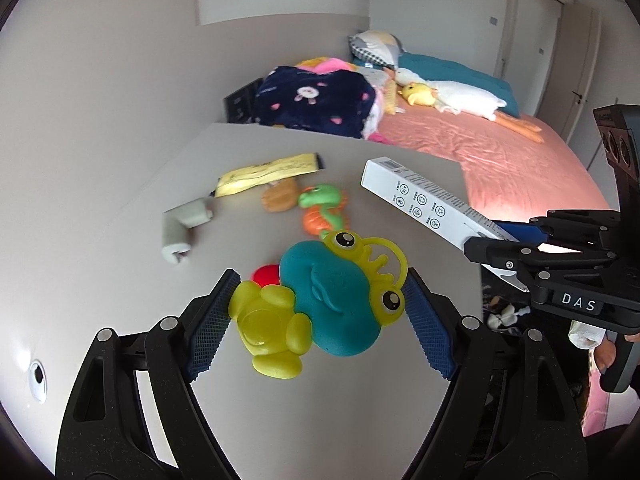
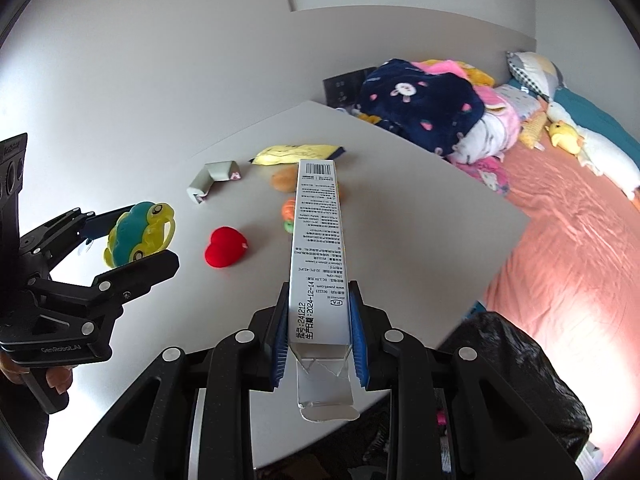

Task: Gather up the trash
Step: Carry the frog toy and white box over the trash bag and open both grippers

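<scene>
Both handheld two-finger grippers are gripping something above a pale grey tabletop (image 2: 420, 184). Clamping between its blue-padded fingers (image 1: 208, 332), the left gripper (image 1: 318, 308) is holding a teal and translucent yellow plastic frog toy (image 1: 328, 304) clear of the surface. Beside it, the right gripper (image 2: 319, 328) is pinching the near end of a long, narrow white cardboard box printed with a barcode and small text (image 2: 316, 236); the box is pointing straight ahead along the fingers, and its torn flap is hanging open at the near end, below the pads.

Ahead of the left gripper, a red plush heart (image 2: 225, 247) is lying on the table, mostly hidden behind the frog in that gripper's own view. Farther out, an orange and green plastic toy (image 1: 324, 210) and a round tan toy (image 1: 280, 196) are sitting close together, with a crumpled yellow wrapper (image 1: 268, 174) just beyond them and a bent grey foam corner guard (image 1: 182, 228) off to the left. Below and right of the right gripper, a black plastic bag (image 2: 516, 364) is sitting at the table's edge. Beyond the table, a bed with a salmon-pink sheet (image 1: 508, 156) is carrying folded blankets and plush toys.
</scene>
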Available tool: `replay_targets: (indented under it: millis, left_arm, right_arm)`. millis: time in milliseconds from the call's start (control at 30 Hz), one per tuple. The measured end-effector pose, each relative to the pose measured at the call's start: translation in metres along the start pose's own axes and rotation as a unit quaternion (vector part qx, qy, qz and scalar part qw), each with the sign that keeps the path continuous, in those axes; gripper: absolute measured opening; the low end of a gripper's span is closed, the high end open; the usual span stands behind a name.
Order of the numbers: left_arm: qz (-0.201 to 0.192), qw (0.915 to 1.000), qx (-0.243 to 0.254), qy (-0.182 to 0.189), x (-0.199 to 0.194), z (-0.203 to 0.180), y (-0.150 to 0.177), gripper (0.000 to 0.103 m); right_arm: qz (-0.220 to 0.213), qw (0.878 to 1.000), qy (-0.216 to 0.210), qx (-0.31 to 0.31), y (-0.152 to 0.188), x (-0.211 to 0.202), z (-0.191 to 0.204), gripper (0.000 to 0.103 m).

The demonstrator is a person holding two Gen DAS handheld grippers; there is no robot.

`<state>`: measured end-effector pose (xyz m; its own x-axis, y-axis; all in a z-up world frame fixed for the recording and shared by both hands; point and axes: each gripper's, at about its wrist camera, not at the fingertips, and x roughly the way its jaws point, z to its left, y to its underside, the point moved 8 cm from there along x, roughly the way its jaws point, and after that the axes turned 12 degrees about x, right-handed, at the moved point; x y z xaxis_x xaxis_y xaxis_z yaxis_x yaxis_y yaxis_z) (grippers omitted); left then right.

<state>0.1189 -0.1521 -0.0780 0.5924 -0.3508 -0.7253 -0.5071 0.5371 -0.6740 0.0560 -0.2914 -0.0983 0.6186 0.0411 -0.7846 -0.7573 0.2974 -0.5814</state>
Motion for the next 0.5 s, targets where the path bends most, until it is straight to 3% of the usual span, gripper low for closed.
replay_targets:
  millis: [500]
  left_arm:
    - [-0.012, 0.9954, 0.071, 0.063, 0.013, -0.095, -0.037, 0.079]
  right_arm:
    - [-0.025, 0.996, 0.053, 0.067, 0.019, -0.046, -0.085, 0.028]
